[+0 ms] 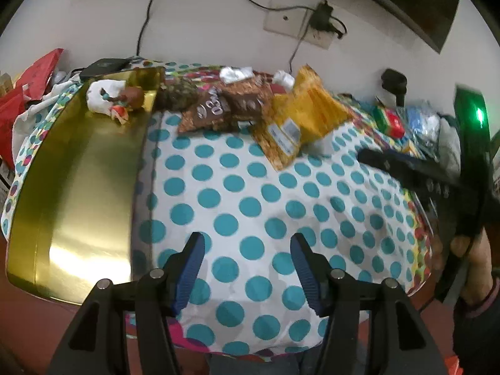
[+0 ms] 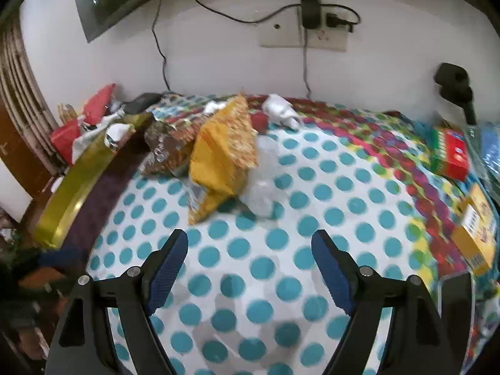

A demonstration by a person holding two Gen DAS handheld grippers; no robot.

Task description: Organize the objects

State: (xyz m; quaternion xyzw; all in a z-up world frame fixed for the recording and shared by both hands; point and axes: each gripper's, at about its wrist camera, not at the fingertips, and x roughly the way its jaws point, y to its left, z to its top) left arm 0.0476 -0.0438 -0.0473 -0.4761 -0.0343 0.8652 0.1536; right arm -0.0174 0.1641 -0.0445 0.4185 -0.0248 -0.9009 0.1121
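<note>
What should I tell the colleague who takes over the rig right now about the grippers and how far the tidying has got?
Left gripper: open, empty, above the dotted cloth.
Right gripper: open, empty, above the same cloth.
Gold tin: on the left, open; only a small wrapped bundle lies at its far end.
Still out on the cloth: brown snack packets, yellow packet, clear plastic piece beside it, white wrapper.
Red box and yellow box sit at the right edge.
Left: most of the sorting; nothing is in hand.
</note>
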